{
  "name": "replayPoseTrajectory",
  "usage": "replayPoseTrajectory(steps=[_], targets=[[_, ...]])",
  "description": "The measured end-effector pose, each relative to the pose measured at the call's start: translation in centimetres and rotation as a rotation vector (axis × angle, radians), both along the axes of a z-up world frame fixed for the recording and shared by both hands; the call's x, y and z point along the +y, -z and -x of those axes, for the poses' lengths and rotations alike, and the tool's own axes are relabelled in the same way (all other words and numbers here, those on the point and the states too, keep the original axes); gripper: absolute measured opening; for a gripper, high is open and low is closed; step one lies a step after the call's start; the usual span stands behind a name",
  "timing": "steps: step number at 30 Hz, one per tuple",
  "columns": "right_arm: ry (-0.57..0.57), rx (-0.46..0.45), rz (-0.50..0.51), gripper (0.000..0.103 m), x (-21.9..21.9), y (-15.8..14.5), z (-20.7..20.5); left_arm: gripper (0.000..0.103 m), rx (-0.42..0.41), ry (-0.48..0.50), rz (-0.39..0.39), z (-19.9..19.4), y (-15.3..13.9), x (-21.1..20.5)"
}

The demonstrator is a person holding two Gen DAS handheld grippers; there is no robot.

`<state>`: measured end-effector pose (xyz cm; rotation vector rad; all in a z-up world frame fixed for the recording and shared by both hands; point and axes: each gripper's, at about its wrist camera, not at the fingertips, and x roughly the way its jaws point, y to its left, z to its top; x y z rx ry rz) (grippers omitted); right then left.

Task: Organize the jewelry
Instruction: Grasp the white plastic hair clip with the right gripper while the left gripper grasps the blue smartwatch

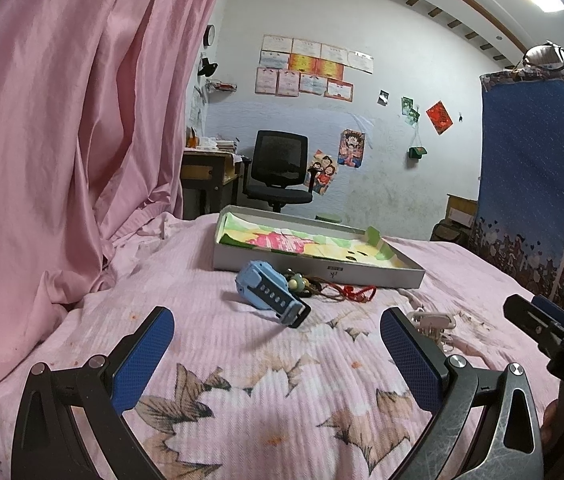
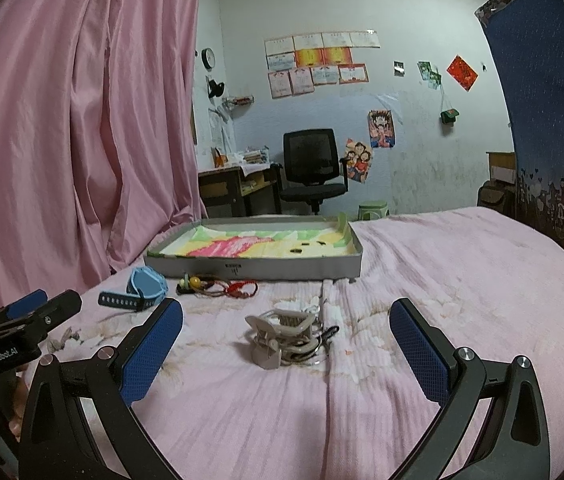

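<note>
1. The left gripper (image 1: 277,344) hovers low over the bed with its fingers spread wide and nothing between them; the blue, dimpled pads (image 1: 143,360) touch nothing.
2. The right gripper (image 2: 286,340) is likewise spread wide and empty, its textured blue pads on black arms.
3. Just ahead of the left gripper, between its fingertips, lies a light blue watch (image 1: 269,290) with a dark perforated strap, on its side.
4. Beside the watch, further ahead, sits a beaded cord bracelet (image 1: 322,286) with red string.
5. Ahead of the right gripper, between its fingers, rests a pile of beige plastic hair clips (image 2: 286,338).
6. Beyond both, a shallow grey box (image 1: 318,266), lined with a colourful printed cloth, sits on the ribbed pink bedspread (image 1: 265,400).
</note>
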<state>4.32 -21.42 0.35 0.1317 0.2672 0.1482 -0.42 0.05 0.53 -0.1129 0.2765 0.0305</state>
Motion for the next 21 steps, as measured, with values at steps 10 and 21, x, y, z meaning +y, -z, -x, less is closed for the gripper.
replayPoseTrajectory(steps=[10, 21], targets=[[-0.029, 0.001, 0.028, 0.102, -0.5, -1.9, -2.6, 0.103, 0.025, -0.034, -0.031, -2.9, -1.4, 1.0], [-0.120, 0.183, 0.096, 0.102, 1.1, -0.3, -9.5, 0.103, 0.185, 0.028, -0.060, -10.6, -2.2, 1.4]])
